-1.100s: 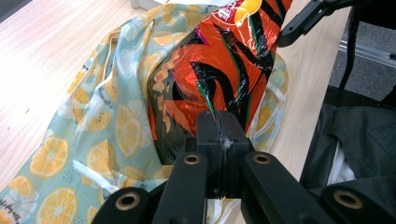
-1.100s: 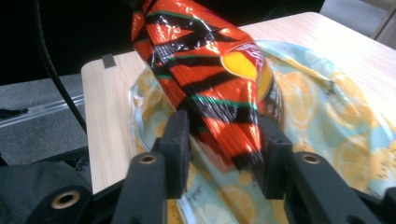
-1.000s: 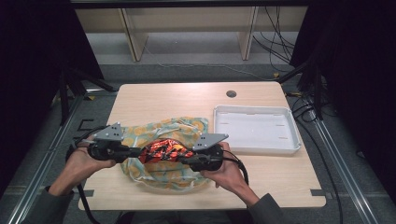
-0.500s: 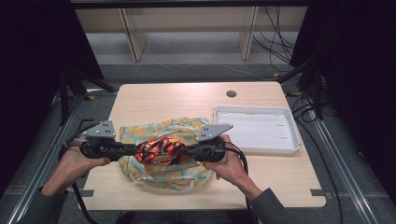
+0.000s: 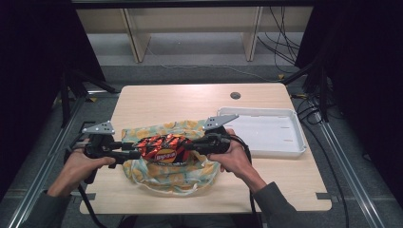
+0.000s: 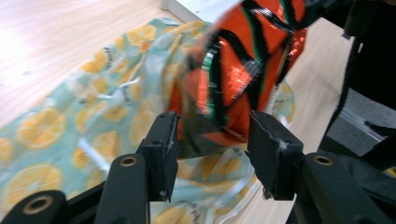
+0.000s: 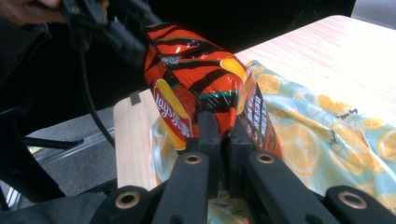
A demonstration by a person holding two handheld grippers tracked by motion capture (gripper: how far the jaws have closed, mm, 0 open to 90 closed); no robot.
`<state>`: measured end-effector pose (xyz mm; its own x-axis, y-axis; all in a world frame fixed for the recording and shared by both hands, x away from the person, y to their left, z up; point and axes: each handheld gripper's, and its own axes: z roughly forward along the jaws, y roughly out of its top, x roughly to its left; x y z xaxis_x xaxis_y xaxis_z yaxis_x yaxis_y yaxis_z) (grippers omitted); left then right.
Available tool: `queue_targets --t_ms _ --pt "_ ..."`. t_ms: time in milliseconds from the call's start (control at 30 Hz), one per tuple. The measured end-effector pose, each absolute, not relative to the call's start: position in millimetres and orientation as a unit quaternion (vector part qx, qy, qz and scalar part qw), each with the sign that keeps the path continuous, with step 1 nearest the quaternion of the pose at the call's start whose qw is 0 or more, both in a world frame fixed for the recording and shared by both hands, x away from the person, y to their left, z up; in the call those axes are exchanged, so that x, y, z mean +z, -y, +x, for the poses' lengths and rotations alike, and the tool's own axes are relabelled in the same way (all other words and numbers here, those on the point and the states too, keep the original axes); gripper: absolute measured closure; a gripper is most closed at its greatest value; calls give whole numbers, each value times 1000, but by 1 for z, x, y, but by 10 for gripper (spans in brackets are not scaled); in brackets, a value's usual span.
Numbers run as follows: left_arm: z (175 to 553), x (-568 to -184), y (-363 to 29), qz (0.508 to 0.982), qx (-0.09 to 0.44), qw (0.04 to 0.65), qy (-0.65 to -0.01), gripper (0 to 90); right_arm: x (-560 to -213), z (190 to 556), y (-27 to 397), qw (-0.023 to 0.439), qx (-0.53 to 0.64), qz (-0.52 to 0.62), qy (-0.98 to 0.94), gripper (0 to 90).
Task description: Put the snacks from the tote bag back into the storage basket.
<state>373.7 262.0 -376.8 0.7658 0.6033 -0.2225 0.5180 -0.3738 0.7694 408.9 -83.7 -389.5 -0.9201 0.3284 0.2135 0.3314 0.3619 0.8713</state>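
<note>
Orange and black, the chip bag [image 5: 164,148] hung between my two tongs, lifted just above the lemon-print cloth [image 5: 167,173] on the wooden table [image 5: 190,99]. My right gripper [image 7: 219,135] was clamped tight on one end of the bag, jaws pressed together over the foil. My left gripper [image 6: 212,140] sat at the other end with its jaws apart, the bag's crimped edge between them; I could not tell whether they touched it. Beyond the right tongs, a white tray [image 5: 280,137] lay on the table.
</note>
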Motion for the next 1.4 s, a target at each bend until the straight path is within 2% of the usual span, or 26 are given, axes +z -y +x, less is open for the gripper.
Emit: queue_targets --t_ms 67,200,300,333,367,467,667,700,767,967,1133,1167,1200,1267,1400 --pt "378 -381 -256 818 38 462 -339 546 -388 409 83 -8 -524 -205 827 859" --pt "379 -385 -249 811 38 476 -339 731 -390 408 79 -21 -523 -218 824 810" --pt "380 -386 -250 803 37 481 -349 808 -391 409 79 -22 -521 -222 824 785" --pt "379 -386 -250 798 42 487 -352 834 -392 408 79 -23 -523 -226 821 745" --pt "379 -386 -250 797 40 486 -357 853 -394 406 80 -29 -517 -240 821 703" --pt "380 -387 -251 789 36 491 -367 861 -401 399 81 -40 -509 -253 822 677" --pt "379 -386 -248 794 36 488 -361 868 -415 388 77 -63 -515 -248 818 709" --pt "378 -386 -247 794 37 487 -362 869 -415 390 75 -88 -529 -234 811 735" --pt "378 -385 -248 795 37 487 -359 871 -414 388 73 -81 -531 -245 807 742" --pt "380 -386 -248 793 31 489 -362 870 -413 393 71 -91 -542 -242 800 868" --pt "380 -386 -250 796 33 488 -358 828 -414 396 71 -69 -552 -249 793 900" --pt "380 -385 -251 799 37 483 -355 746 -412 396 72 -73 -549 -243 797 900" --pt "379 -384 -252 801 44 479 -356 746 -412 396 72 -73 -549 -243 797 900" --pt "376 -384 -255 804 65 470 -359 614 -411 395 72 -69 -551 -243 795 900" --pt "366 -391 -256 811 98 450 -360 444 -408 395 73 -60 -553 -251 792 900"
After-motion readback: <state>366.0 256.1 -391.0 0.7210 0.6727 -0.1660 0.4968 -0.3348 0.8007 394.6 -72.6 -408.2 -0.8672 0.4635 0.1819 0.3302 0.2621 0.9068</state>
